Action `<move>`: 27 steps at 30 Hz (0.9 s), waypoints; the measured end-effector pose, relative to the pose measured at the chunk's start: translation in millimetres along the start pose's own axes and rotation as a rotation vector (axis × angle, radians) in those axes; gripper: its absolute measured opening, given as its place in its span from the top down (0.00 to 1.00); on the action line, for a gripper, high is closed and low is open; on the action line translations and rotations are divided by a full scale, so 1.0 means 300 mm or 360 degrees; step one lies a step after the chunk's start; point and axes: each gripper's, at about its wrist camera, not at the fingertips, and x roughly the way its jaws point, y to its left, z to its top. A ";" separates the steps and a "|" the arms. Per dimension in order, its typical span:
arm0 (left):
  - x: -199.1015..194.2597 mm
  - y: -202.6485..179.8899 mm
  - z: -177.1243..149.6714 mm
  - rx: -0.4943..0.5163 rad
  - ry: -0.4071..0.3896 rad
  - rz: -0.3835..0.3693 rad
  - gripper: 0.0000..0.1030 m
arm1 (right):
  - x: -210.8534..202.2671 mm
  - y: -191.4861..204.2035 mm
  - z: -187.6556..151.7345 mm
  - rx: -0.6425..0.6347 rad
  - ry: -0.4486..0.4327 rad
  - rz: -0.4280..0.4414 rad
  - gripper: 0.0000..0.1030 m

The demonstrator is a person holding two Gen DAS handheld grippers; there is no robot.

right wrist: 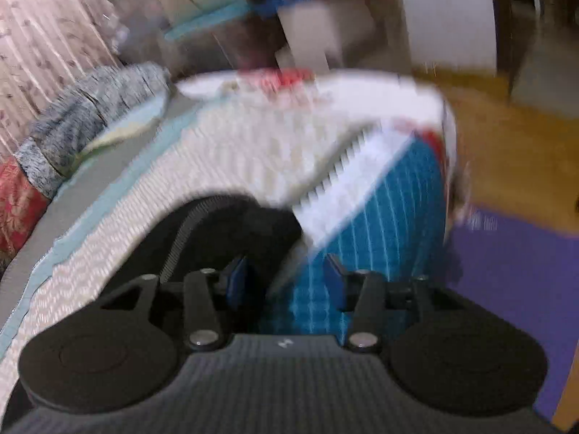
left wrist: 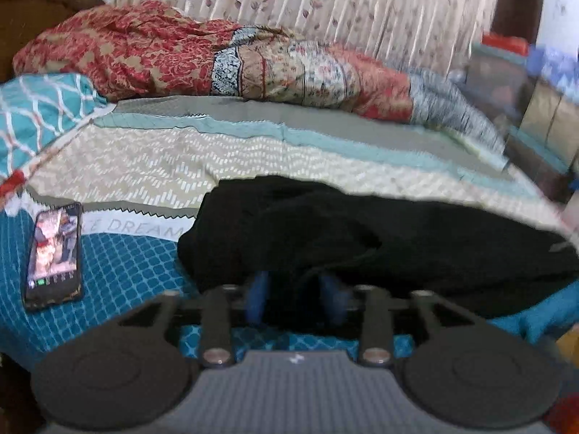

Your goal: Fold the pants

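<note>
The black pants (left wrist: pixel 362 238) lie crumpled across the near part of the bed, stretching to the right. My left gripper (left wrist: pixel 295 289) is open, its blue fingers (left wrist: pixel 257 294) spread at the pants' near edge with black cloth between them. In the right wrist view the pants' end with its ribbed band (right wrist: pixel 217 231) lies left of centre. My right gripper (right wrist: pixel 286 275) is open, its left finger (right wrist: pixel 237 282) over the black cloth and its right finger over the blue sheet. Both views are blurred.
A phone (left wrist: pixel 54 253) lies on the blue sheet (left wrist: pixel 126 271) at the left. A red patterned blanket (left wrist: pixel 144 50) and a teal pillow (left wrist: pixel 36 115) are at the back. The bed's right edge (right wrist: pixel 447 166) drops to a wooden floor with a purple mat (right wrist: pixel 514 289).
</note>
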 end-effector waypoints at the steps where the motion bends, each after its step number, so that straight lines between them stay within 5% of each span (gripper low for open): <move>1: -0.026 0.024 0.006 -0.0081 -0.0043 -0.0007 0.30 | -0.033 0.042 0.004 -0.0057 -0.0058 0.0095 0.52; 4: -0.069 0.106 0.024 -0.0346 -0.0130 -0.0074 0.11 | -0.109 0.212 -0.028 -0.0332 -0.0019 0.0589 0.52; 8: -0.024 0.239 0.047 -0.0722 -0.0099 -0.0208 0.04 | -0.209 0.525 -0.198 -0.0862 0.0284 0.1241 0.47; 12: 0.119 0.306 0.053 -0.0902 0.0041 -0.0240 0.03 | -0.280 0.813 -0.489 -0.1361 0.0544 0.1675 0.42; 14: 0.175 0.313 0.049 -0.0959 0.0075 -0.0235 0.22 | -0.311 0.930 -0.620 -0.1586 0.0569 0.1801 0.40; 15: 0.197 0.311 0.054 -0.0960 0.0092 -0.0260 0.44 | -0.319 0.974 -0.663 -0.1669 0.0566 0.1855 0.39; 18: 0.197 0.283 0.066 -0.0880 0.0038 -0.0251 0.63 | -0.330 1.103 -0.773 -0.1814 0.0617 0.1970 0.34; 19: 0.187 0.271 0.079 -0.0833 0.0000 -0.0269 0.76 | -0.321 1.142 -0.807 -0.1845 0.0665 0.1978 0.37; 20: 0.170 0.257 0.097 -0.0775 -0.0051 -0.0298 0.86 | -0.316 1.166 -0.835 -0.1883 0.0696 0.1971 0.58; 21: 0.157 0.244 0.117 -0.0721 -0.0098 -0.0313 0.91 | -0.320 1.186 -0.858 -0.1934 0.0684 0.1927 0.81; 22: 0.137 0.231 0.146 -0.0661 -0.0167 -0.0318 0.91 | -0.329 1.213 -0.867 -0.1952 0.0620 0.1849 0.93; 27: 0.074 0.224 0.161 -0.0536 -0.0380 -0.0290 0.90 | -0.473 1.171 -0.762 -0.1791 0.0292 0.1916 0.93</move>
